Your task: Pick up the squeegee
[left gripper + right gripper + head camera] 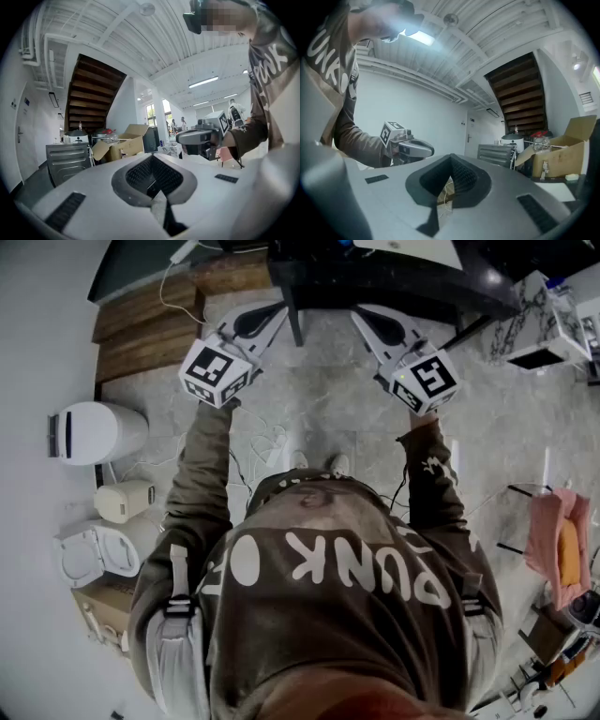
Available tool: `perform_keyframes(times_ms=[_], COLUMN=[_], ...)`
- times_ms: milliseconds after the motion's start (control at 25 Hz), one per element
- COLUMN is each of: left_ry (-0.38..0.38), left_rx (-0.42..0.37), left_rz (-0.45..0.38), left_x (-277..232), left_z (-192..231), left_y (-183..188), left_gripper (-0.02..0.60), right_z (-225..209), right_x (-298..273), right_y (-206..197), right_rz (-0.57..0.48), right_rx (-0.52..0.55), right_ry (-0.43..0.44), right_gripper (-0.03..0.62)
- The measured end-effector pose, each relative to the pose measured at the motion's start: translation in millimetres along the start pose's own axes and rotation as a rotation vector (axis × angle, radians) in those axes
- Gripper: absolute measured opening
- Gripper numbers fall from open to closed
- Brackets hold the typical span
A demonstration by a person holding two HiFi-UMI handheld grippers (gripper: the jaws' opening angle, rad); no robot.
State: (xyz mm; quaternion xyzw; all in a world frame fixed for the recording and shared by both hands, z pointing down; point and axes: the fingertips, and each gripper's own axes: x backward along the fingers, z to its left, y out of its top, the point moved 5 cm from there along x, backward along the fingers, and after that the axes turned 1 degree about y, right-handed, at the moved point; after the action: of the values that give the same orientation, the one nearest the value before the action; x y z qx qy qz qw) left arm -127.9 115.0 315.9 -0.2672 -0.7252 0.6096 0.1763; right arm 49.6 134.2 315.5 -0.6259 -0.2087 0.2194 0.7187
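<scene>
No squeegee shows in any view. In the head view I hold both grippers out level in front of my chest. The left gripper (279, 309) and the right gripper (358, 313) point toward a dark table (375, 277), with its thin leg (293, 320) between them. In the left gripper view the left gripper (151, 157) has its jaws closed together with nothing between them. The right gripper (451, 156) looks the same in its own view, shut and empty. Each gripper also appears sideways in the other's view: the right gripper (199, 138) and the left gripper (412, 149).
Wooden stairs (141, 329) rise at the far left. A white bin (98, 432) and other appliances line the left wall. Loose cables (267, 442) lie on the tiled floor. A pink cloth (558, 540) hangs at the right. A cardboard box (123, 143) and metal cabinet (68, 161) stand ahead.
</scene>
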Motion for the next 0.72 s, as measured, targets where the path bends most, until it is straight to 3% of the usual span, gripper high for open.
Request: perform_keyframes(times_ms=[720], left_ry=[0.003], left_rx=[0.001], left_rz=[0.003], left_x=[-0.7], left_z=[-0.9], left_y=[-1.7], left_gripper=[0.003], right_z=[-2.0], right_x=[2.9], right_y=[2.1], right_rz=[-0.030], right_rx=[-0.019], right_ry=[-0.002], right_gripper=[0.009])
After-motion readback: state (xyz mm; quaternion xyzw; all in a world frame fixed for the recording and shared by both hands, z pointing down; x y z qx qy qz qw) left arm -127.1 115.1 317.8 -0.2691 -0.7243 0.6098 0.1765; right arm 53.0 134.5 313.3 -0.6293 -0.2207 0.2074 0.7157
